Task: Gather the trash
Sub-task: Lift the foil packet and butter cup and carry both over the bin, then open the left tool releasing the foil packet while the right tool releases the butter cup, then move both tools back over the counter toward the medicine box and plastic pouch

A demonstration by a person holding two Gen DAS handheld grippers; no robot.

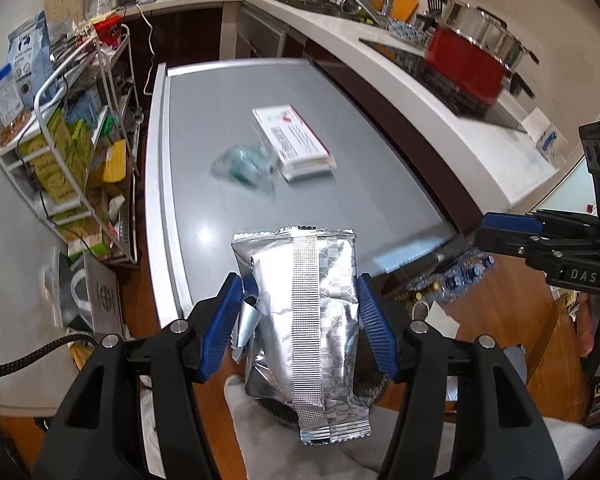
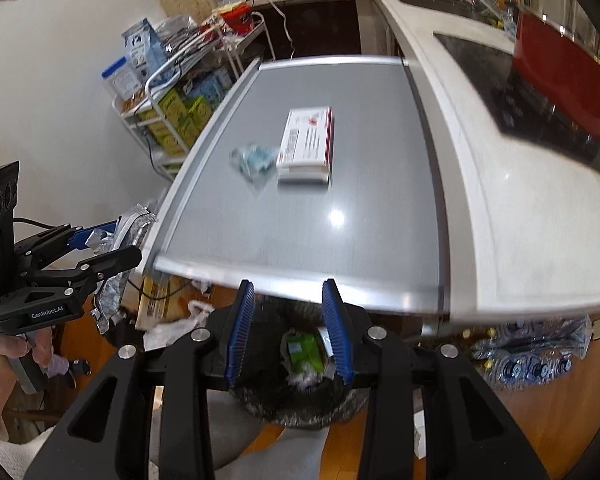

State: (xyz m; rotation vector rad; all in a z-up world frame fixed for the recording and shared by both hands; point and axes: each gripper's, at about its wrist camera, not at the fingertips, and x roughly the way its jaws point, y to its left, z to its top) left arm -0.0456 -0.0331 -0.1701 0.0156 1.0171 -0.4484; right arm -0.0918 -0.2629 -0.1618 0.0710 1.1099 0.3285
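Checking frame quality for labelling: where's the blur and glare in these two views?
Left wrist: silver wrapper in the left tool is sharp, teal wrapper on the table is smeared, ceiling-light glare near the table's front. Right wrist: motion blur throughout, worst on the table edge and red pot; glare spot mid-table; heavy fisheye bending in both.

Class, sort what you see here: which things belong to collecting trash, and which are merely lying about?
Belongs to the job:
silver wrapper
crumpled plastic
bin
white and red box

Just lying about:
red pot
wire rack
bottle pack
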